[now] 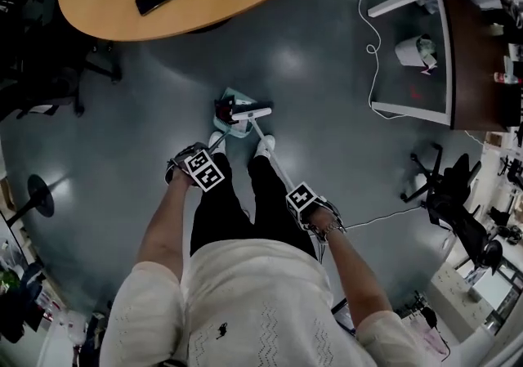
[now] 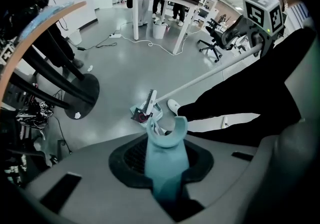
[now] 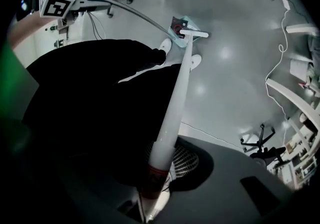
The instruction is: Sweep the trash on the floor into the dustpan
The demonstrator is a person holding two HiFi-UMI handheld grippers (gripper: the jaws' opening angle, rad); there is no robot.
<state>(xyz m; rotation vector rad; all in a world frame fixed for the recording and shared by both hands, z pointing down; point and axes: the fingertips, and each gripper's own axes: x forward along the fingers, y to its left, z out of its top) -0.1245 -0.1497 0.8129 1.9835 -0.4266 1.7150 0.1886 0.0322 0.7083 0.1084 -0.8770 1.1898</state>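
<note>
Left gripper [image 2: 165,178] clamps dustpan handle [image 2: 166,153]; right gripper [image 3: 150,193] clamps broom pole [image 3: 172,113]; broom head [image 1: 250,114] at dustpan [image 1: 233,129], ahead on floor.

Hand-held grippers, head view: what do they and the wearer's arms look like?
The left hand-held gripper and the right hand-held gripper each have a dark grey moulded body topped by a white cube with black square markers. The sleeves are short, cream-coloured knit.
</note>
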